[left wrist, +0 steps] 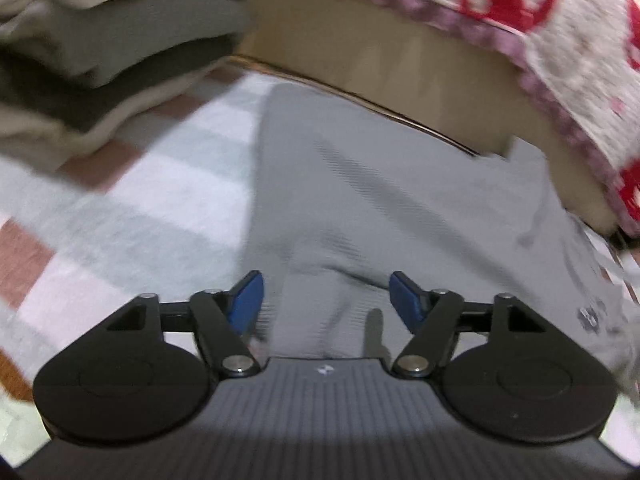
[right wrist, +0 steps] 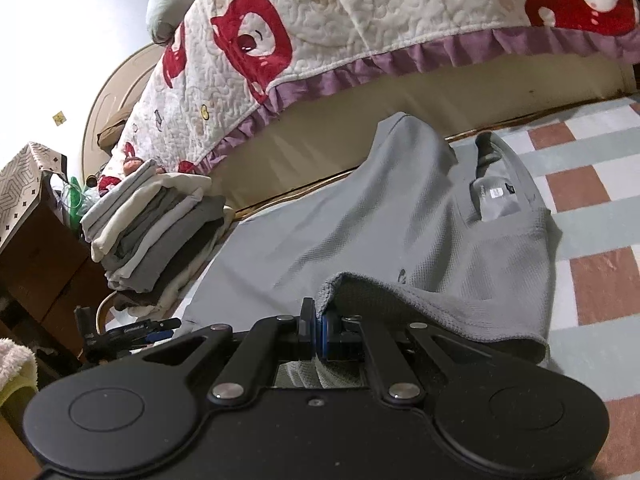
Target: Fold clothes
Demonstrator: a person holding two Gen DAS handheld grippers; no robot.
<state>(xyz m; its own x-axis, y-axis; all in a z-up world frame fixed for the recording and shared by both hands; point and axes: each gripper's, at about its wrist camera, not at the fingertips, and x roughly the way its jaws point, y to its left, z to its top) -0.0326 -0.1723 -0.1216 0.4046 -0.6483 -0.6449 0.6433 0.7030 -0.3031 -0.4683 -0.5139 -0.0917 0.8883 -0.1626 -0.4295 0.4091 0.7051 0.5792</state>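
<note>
Grey waffle-knit shirt (right wrist: 400,216) lies rumpled, partly folded.

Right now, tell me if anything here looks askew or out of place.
Nothing is spilled or damaged. The grey shirt lies rumpled on the checked mat, one edge lifted by the right gripper.

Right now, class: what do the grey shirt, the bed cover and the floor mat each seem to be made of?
Grey shirt: probably a cotton knit, matte; a fine waffle texture shows where the right gripper pinches its edge.
Bed cover: quilted fabric, soft-looking; wavy stitching, red bear prints and a purple ruffle hem.
Floor mat: looks like a flat-woven or low-pile textile, checked in pale and rust squares; the fibre cannot be told.
</note>
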